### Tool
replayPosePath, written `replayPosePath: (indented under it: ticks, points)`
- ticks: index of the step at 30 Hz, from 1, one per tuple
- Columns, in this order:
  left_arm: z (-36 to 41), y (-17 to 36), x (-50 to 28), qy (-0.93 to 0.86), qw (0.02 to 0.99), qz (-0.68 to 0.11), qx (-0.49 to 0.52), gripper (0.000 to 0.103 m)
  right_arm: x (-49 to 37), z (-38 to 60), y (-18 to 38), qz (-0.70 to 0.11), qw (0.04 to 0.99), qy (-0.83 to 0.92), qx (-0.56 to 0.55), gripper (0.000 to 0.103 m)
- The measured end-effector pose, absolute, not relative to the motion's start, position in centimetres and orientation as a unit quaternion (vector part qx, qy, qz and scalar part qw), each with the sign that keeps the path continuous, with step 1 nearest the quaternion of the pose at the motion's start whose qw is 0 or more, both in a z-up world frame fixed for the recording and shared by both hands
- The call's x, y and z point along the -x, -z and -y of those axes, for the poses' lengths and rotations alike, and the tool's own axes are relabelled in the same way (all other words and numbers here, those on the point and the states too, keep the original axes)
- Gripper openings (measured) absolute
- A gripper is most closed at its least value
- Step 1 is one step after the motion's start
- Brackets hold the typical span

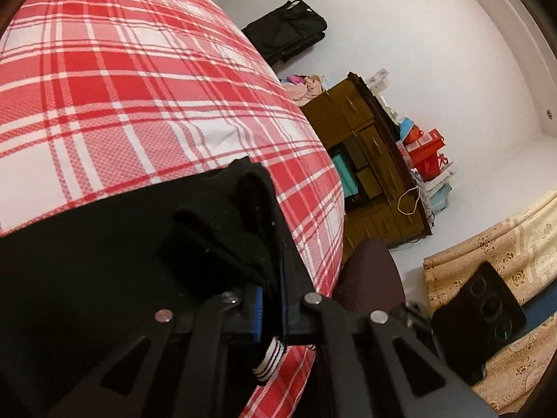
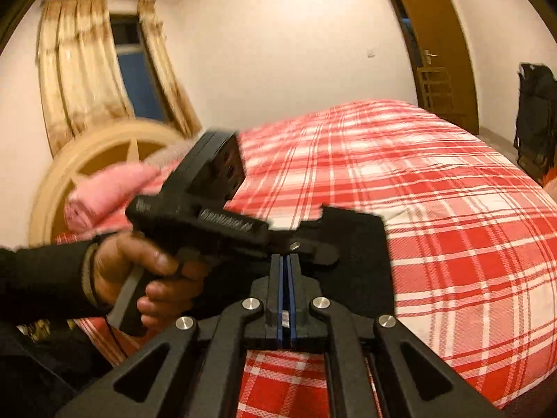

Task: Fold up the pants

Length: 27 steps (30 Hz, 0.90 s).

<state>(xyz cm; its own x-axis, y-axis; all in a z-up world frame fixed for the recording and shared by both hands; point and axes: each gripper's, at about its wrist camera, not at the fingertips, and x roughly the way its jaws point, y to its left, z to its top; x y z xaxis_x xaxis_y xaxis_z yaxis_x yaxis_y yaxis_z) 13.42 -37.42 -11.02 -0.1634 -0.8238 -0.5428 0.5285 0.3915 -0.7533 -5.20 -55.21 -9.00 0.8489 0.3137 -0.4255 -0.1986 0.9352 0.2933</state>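
Black pants (image 1: 87, 261) lie flat on the red plaid bed (image 1: 122, 80). My left gripper (image 1: 275, 299) is shut on a bunched fold of them, and a black-and-white striped band (image 1: 268, 362) hangs below the blue pads. In the right wrist view the pants (image 2: 358, 264) form a dark block near the bed's near edge. My right gripper (image 2: 286, 271) sits over that block with its blue pads pressed together on a thin whitish bit of the fabric. A hand (image 2: 146, 271) holds the left gripper (image 2: 313, 244) just ahead of it, blurred.
A pink rolled cloth (image 2: 108, 195) and a round cream headboard (image 2: 80, 160) are at the bed's left. A wooden dresser (image 1: 376, 170) with bags, a dark chair (image 1: 369, 278) and a black bag (image 1: 289, 31) stand beside the bed. Curtains (image 2: 73, 73) and a door (image 2: 438, 45) line the walls.
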Motion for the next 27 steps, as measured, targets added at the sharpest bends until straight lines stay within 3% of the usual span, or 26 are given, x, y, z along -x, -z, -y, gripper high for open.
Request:
replayPosePath:
  ticks: [7,27]
  points:
    - [34.4,8.8,-13.0,0.541,0.644,-0.528,0.118,0.007,4.6,57.9,9.3,-0.228,0.947,-0.115,-0.194,0.003]
    - [18.0,6.0,-13.1,0.483,0.707,-0.5,0.133,0.006,3.3,52.0,10.7,-0.284,0.944,-0.127,-0.109,0.004]
